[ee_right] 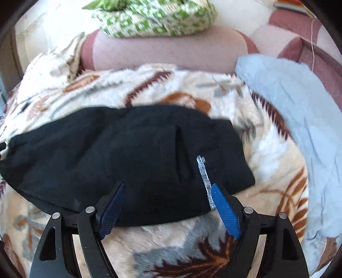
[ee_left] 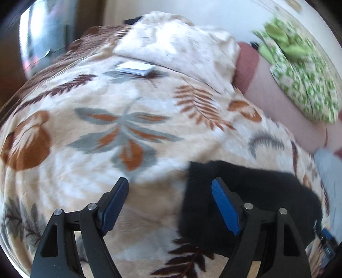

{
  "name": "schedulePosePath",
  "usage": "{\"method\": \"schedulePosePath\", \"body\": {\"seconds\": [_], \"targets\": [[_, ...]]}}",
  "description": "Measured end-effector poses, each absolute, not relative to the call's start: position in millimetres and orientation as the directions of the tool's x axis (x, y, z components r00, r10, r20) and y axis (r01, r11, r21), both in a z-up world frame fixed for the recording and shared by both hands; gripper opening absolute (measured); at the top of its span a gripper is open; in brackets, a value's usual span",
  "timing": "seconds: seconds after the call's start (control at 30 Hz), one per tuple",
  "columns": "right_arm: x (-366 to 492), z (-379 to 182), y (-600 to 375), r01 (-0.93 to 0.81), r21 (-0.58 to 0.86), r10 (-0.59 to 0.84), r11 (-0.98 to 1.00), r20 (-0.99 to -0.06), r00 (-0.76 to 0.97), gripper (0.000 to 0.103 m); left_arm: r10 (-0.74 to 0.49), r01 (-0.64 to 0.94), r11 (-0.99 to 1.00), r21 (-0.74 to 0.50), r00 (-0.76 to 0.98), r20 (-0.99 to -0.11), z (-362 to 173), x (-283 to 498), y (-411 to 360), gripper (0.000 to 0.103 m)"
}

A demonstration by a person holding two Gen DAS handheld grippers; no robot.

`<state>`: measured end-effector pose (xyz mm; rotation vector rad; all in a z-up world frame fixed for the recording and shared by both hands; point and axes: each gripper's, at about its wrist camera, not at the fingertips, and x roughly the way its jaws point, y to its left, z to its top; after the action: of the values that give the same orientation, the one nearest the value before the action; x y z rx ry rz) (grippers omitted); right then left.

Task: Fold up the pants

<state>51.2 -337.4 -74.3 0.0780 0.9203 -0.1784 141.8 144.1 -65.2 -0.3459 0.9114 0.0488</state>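
Observation:
The black pants (ee_right: 128, 149) lie as a folded bundle on a leaf-patterned fleece blanket (ee_right: 267, 154). My right gripper (ee_right: 168, 186) hovers over their near edge, open, its blue pads apart and pressing on nothing. A clear plastic strip (ee_right: 203, 173) sticks up beside its right fingertip. In the left wrist view the pants (ee_left: 256, 192) show at lower right. My left gripper (ee_left: 170, 181) stands open at their left end. Its right finger is in front of the black cloth and its left finger is over the bare blanket (ee_left: 106, 119).
A green-and-white patterned cushion (ee_right: 156, 19) rests on a pink bolster (ee_right: 166, 51) beyond the blanket. A light blue cloth (ee_right: 299, 111) lies at the right. A small white folded card (ee_left: 134, 68) sits on the blanket near a cream pillow (ee_left: 181, 49).

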Motion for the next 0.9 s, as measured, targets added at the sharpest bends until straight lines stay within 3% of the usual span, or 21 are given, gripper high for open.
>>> {"method": "schedulePosePath", "body": {"seconds": [0.13, 0.27, 0.53, 0.7, 0.9], "targets": [[64, -53, -304, 0.102, 0.017, -0.051, 0.995, -0.775, 0.630, 0.085, -0.077, -0.266, 0.909, -0.320, 0.649, -0.757, -63, 128, 173, 0.079], [73, -41, -240, -0.068, 0.018, 0.058, 0.998, -0.755, 0.653, 0.085, -0.013, -0.282, 0.919, -0.275, 0.676, -0.737, -65, 115, 185, 0.080], [80, -44, -65, -0.464, -0.110, 0.236, 0.879, -0.745, 0.624, 0.084, -0.005, -0.317, 0.894, -0.316, 0.698, -0.716, -65, 104, 216, 0.079], [74, -54, 4, -0.589, -0.214, 0.258, 0.779, -0.748, 0.612, 0.081, -0.086, -0.295, 0.873, -0.388, 0.689, -0.719, -69, 103, 220, 0.079], [104, -38, -16, -0.550, -0.101, 0.285, 0.829, -0.770, 0.571, 0.081, -0.217, -0.241, 0.841, -0.484, 0.668, -0.712, -76, 94, 192, 0.079]]}}
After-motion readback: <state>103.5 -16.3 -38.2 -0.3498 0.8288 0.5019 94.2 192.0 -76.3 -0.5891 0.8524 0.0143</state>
